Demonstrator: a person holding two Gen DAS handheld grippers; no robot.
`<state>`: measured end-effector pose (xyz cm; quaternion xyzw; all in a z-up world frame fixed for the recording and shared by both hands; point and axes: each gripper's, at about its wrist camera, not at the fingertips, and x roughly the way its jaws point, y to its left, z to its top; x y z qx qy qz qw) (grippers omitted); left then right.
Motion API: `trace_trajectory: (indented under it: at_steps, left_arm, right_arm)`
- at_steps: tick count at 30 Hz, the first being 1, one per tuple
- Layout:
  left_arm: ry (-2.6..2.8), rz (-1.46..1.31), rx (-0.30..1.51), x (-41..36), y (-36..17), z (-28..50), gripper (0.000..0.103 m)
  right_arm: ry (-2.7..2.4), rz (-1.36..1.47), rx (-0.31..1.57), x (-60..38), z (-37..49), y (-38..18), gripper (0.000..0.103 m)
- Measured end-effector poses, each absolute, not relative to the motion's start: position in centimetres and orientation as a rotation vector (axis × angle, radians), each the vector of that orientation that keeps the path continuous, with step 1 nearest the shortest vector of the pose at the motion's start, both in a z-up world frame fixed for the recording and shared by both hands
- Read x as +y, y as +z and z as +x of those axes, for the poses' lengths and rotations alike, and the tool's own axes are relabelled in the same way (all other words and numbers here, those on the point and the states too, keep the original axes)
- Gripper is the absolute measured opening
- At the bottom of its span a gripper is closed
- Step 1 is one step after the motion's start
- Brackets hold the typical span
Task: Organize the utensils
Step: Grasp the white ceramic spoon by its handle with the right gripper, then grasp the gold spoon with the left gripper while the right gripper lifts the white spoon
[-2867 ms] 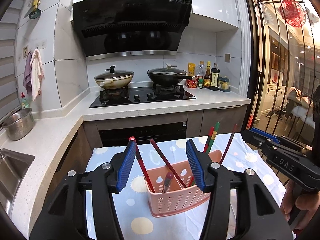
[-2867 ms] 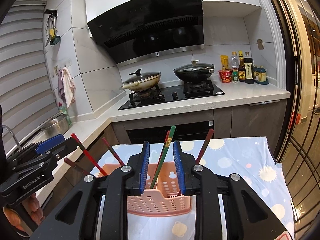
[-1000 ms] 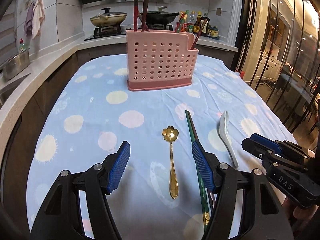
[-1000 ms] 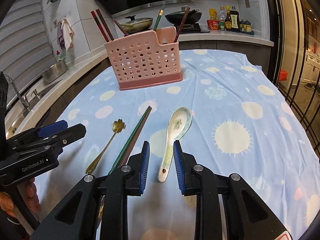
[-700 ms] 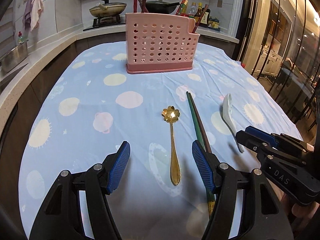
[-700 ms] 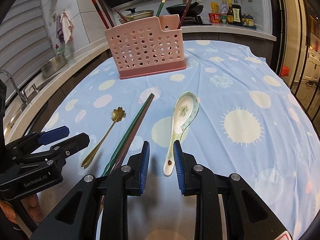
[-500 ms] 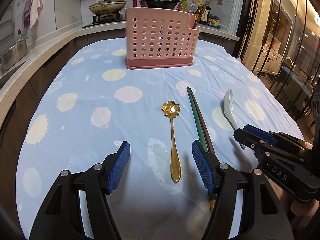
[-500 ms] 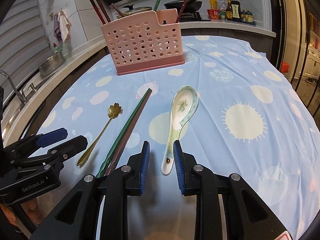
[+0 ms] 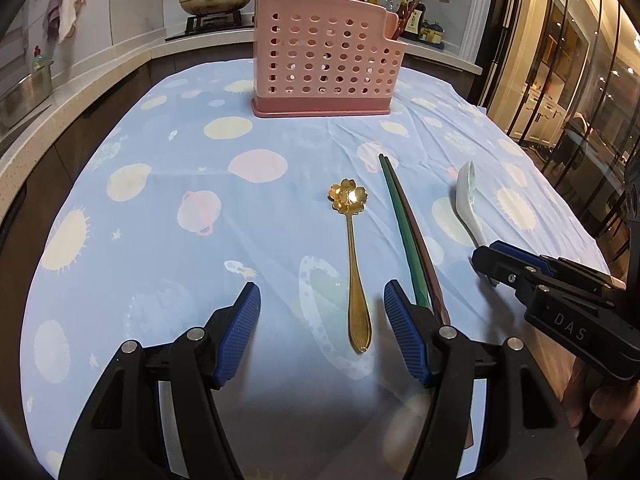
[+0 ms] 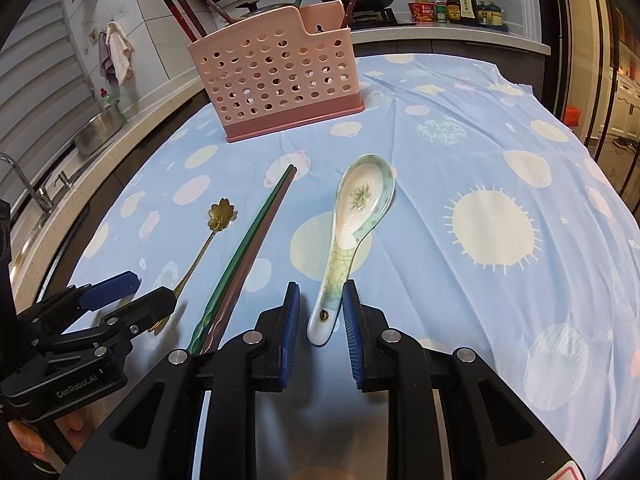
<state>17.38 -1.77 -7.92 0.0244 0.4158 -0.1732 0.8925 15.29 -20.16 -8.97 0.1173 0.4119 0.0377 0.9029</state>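
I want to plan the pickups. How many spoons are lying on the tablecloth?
2. The gold spoon lies left of the chopstick pair; the ceramic spoon lies right of it, handle between the closing right tongs.

Left gripper (image 9: 320, 316) hangs with jaws wide apart; right gripper (image 10: 320, 312), at three o'clock of it, is closing.

White letters "DAS" stand on the black body of the right gripper (image 9: 486, 266), seen at the right edge of the left wrist view. "GenRobot.AI" is printed in white on the black body of the left gripper (image 10: 138, 288), at the lower left of the right wrist view. Bottle labels on the counter are too small to read.
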Motion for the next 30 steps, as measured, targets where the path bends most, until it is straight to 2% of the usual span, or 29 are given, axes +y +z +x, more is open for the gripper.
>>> trace_trajectory:
  at_steps: [16, 19, 24, 27, 30]
  left_arm:
    - [-0.376, 0.06, 0.862, -1.9, -8.2, 17.1, 0.06]
    - [-0.382, 0.061, 0.861, -2.0, -8.2, 17.0, 0.051]
    - [-0.409, 0.068, 0.859, -2.2, -8.3, 16.6, 0.028]
    - [-0.417, 0.078, 0.855, -2.5, -8.3, 16.3, 0.021]
    - [-0.42, 0.08, 0.856, -2.7, -8.3, 16.3, 0.02]
  right_arm:
    - [0.06, 0.245, 0.859, -20.7, 14.6, -9.1, 0.011]
    - [0.062, 0.25, 0.859, -20.9, 14.2, -9.1, 0.011]
    - [0.065, 0.264, 0.856, -21.1, 13.5, -9.0, 0.011]
    - [0.066, 0.264, 0.855, -21.1, 13.2, -9.0, 0.011]
    - [0.066, 0.263, 0.854, -21.1, 13.1, -9.1, 0.011]
